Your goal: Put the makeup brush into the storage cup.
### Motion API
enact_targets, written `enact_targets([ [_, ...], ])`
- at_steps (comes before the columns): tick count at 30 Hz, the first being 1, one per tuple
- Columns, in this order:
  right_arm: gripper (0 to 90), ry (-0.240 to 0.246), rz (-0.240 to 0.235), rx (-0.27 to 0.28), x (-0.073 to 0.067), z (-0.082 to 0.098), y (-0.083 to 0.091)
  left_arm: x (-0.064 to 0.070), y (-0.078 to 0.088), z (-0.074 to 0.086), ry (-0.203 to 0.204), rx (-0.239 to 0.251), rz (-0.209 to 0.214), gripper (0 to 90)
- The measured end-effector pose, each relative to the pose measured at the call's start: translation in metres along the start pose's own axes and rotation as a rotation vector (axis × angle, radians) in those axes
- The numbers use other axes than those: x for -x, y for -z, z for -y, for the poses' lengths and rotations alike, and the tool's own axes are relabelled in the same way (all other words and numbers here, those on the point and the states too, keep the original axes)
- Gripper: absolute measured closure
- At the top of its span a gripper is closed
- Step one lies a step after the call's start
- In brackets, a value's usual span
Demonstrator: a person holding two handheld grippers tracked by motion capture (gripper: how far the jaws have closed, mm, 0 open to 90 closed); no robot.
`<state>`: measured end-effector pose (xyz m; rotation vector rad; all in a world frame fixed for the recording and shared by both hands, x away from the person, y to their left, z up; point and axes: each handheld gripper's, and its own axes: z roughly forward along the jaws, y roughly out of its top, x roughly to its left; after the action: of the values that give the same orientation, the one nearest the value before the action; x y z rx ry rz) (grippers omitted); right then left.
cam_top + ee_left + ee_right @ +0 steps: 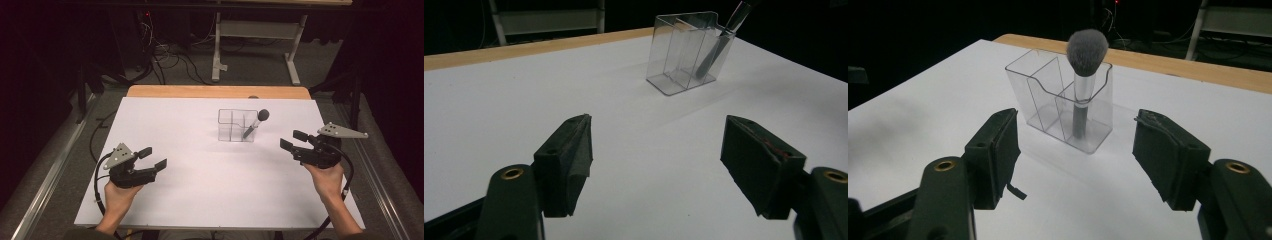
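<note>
The counter [200,200] is covered by a white sheet, with a strip of bare wood along its far edge. A clear organiser [237,125] stands upright on the sheet, right of centre and toward the far side; internal walls divide it into compartments. A brush [256,124] stands in the organiser's right-end compartment, handle down and grey bristle head up, leaning so that the head clears the rim to the right. In the right gripper view the brush [1083,75] sits in the compartment nearest the camera, and the organiser [1060,100] lies straight ahead between the jaws but beyond them. The left gripper [152,159] is held over the near left part of the sheet, well apart from the organiser, jaws released and nothing between them. The right gripper [294,141] is held near the right edge, just right of the organiser, jaws spread wide and grasping nothing.
</note>
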<state>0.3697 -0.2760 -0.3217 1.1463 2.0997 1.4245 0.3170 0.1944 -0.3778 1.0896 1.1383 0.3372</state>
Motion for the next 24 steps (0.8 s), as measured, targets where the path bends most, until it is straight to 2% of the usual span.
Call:
enact_targets([
  [19,35.9,-0.033,-0.023,-0.016,0.001,0.032,0.003,0.001,0.000,0.000,0.004,0.004,0.003,28.8],
  [22,38.4,-0.029,-0.009,0.022,-0.001,0.035,0.006,0.001,0.000,0.001,0.001,0.003,0.003,28.8],
  [24,38.3,-0.035,-0.016,0.029,-0.001,0.035,0.007,0.001,0.000,0.001,0.003,0.004,0.002,28.8],
])
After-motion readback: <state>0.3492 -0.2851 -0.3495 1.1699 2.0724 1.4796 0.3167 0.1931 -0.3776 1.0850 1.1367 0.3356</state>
